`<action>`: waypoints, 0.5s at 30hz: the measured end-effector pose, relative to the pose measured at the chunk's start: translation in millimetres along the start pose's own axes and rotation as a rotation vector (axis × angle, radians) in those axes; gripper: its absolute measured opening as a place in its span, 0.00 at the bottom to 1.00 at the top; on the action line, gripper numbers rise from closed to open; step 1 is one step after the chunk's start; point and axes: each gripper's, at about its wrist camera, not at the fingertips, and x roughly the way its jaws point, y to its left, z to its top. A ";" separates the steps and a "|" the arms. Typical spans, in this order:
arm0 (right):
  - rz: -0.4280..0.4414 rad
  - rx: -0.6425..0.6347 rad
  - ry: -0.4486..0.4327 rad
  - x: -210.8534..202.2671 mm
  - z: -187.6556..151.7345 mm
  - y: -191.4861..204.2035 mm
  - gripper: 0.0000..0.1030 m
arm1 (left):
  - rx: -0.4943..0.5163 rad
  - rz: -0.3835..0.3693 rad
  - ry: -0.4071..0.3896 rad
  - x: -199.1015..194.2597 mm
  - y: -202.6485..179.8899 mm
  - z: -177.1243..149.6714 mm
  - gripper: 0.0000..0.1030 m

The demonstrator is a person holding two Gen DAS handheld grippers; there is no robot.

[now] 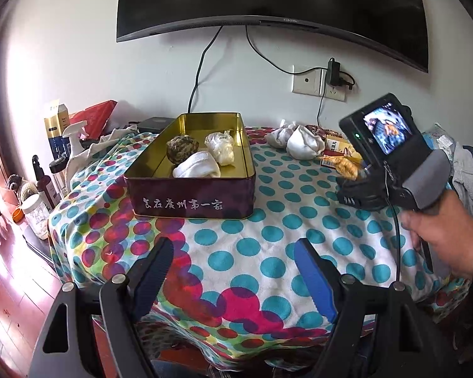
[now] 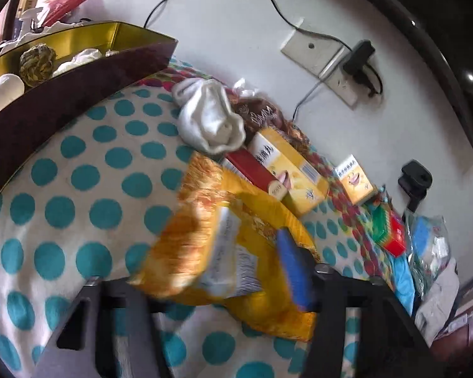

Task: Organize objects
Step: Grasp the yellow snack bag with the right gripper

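The right gripper (image 2: 224,271) has its fingers clamped on a yellow packet (image 2: 236,239), held over the dotted cloth (image 2: 78,208). The left gripper (image 1: 233,271) hangs wide open, holding nothing, with the tin (image 1: 192,195) beyond its fingertips, socks (image 1: 197,165) inside.

A tin (image 1: 192,186) sits mid-table (image 1: 268,252) holding rolled socks (image 1: 197,165); more socks (image 1: 302,145) and boxes (image 2: 291,170) lie to its right.
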 end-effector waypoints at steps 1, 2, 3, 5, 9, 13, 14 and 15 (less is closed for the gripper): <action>0.006 -0.004 -0.011 -0.8 0.3 0.9 0.38 | 0.003 0.001 0.001 0.3 -0.4 0.0 0.79; 0.011 0.002 -0.018 -1.3 0.3 0.0 0.36 | 0.003 0.003 0.003 0.6 -0.1 -0.3 0.79; 0.020 0.020 -0.028 -2.5 0.5 -3.0 0.32 | 0.001 0.003 0.003 0.5 0.6 -0.4 0.79; 0.067 0.096 -0.043 -8.2 -0.9 -16.5 0.28 | -0.004 0.006 0.006 0.8 1.5 -0.3 0.79; 0.094 0.152 -0.057 -14.9 -4.1 -32.9 0.25 | -0.008 0.010 0.014 2.1 1.6 -0.7 0.79; 0.122 0.215 -0.072 -22.6 -3.2 -49.0 0.22 | -0.007 0.012 0.017 2.0 0.9 -1.0 0.79; 0.128 0.223 -0.076 -24.4 -1.8 -51.5 0.21 | -0.007 0.016 0.019 2.4 1.1 -1.1 0.79; 0.143 0.234 -0.083 -28.0 0.3 -54.3 0.20 | -0.008 0.023 0.024 3.6 1.8 -1.5 0.79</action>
